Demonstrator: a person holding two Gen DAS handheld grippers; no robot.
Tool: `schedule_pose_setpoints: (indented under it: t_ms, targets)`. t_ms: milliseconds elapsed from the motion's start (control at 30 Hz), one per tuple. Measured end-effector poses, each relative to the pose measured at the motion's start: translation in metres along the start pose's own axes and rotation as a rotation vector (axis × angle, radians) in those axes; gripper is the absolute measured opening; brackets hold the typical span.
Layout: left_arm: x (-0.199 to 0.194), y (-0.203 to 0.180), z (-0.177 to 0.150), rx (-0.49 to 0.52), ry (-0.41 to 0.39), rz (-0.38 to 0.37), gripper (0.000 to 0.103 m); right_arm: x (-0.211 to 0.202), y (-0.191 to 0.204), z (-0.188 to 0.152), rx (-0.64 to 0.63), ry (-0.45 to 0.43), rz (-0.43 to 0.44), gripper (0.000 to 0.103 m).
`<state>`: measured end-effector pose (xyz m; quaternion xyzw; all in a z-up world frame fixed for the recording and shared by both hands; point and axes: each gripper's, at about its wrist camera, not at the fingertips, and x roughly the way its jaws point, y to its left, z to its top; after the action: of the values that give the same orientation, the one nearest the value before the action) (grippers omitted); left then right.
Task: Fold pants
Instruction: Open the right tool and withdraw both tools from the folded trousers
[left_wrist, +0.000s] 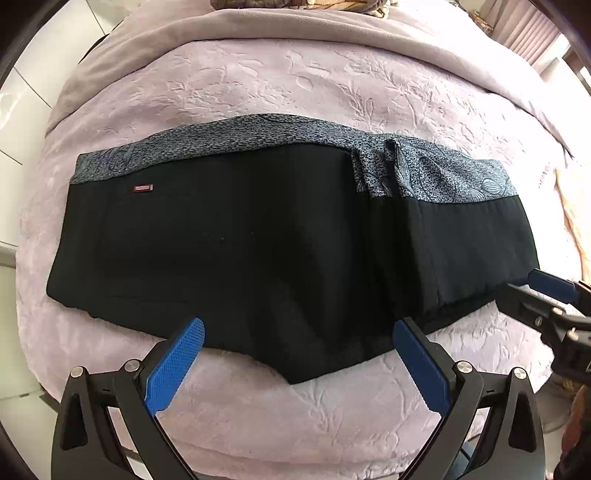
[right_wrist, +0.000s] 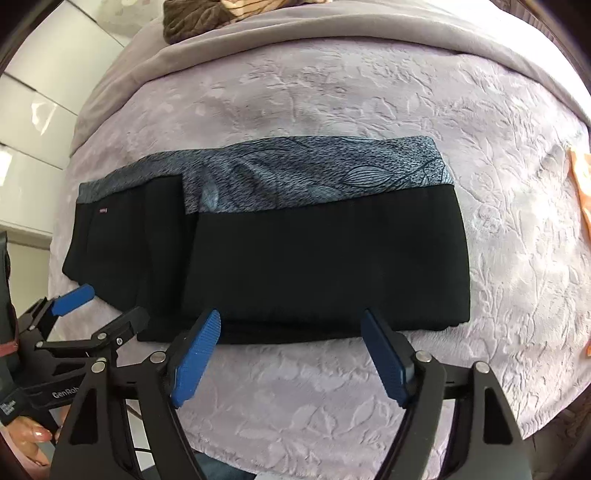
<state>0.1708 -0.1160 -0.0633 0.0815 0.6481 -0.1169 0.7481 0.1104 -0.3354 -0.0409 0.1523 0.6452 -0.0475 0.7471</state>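
Black pants (left_wrist: 240, 236) with a grey patterned band along the far edge lie flat across the lilac bedspread, folded lengthwise with one end laid over. They also show in the right wrist view (right_wrist: 325, 258). My left gripper (left_wrist: 297, 328) is open and empty, its blue fingertips just above the pants' near edge. My right gripper (right_wrist: 290, 321) is open and empty at the near edge of the folded-over part. The right gripper also shows at the right of the left view (left_wrist: 532, 288); the left gripper shows at the left of the right view (right_wrist: 107, 302).
The embossed lilac bedspread (right_wrist: 332, 398) covers the bed, with a plain grey blanket (left_wrist: 295, 33) at the far end. A brown bundle (right_wrist: 192, 22) lies at the head. An orange cloth (right_wrist: 580, 181) lies at the right. White cupboards (right_wrist: 33, 122) stand to the left.
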Motion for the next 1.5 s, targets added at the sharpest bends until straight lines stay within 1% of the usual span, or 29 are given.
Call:
schedule_pose_setpoints:
  t_ms: [67,200,400,533,700,833,933,1033,1167,1267,1500]
  targets:
    - [-0.003,0.01,-0.005,0.009,-0.001,-0.005,0.103,-0.003,0.008,-0.005,-0.016,-0.007,-0.02,0.084]
    - [-0.009,0.024,-0.015,0.042,-0.011,-0.009,0.103,-0.011,0.024,-0.016,-0.044,-0.027,-0.073,0.084]
    - [-0.016,0.034,-0.02,0.101,-0.01,-0.001,0.103,-0.019,0.04,-0.028,0.009,-0.044,-0.068,0.084]
    - [-0.025,0.034,-0.021,0.127,-0.034,0.02,0.103,-0.023,0.046,-0.036,0.055,-0.041,-0.064,0.084]
    - [-0.039,0.042,-0.024,0.085,-0.082,0.013,0.103,-0.027,0.052,-0.041,0.066,-0.037,-0.092,0.084]
    - [-0.044,0.049,-0.032,0.05,-0.1,0.037,0.103,-0.028,0.057,-0.04,0.051,-0.044,-0.095,0.084]
    - [-0.049,0.052,-0.036,0.031,-0.114,0.075,0.103,-0.029,0.061,-0.039,0.032,-0.052,-0.086,0.084]
    - [-0.059,0.055,-0.041,0.0,-0.14,0.092,0.103,-0.034,0.064,-0.042,0.012,-0.068,-0.086,0.084]
    - [-0.076,0.051,-0.051,-0.018,-0.161,0.132,0.103,-0.046,0.061,-0.052,0.005,-0.096,-0.076,0.084]
    - [-0.086,0.047,-0.06,-0.028,-0.182,0.133,0.103,-0.054,0.054,-0.064,0.009,-0.1,-0.078,0.084]
    - [-0.096,0.042,-0.083,-0.062,-0.17,0.146,0.103,-0.062,0.04,-0.089,0.015,-0.087,-0.071,0.084]
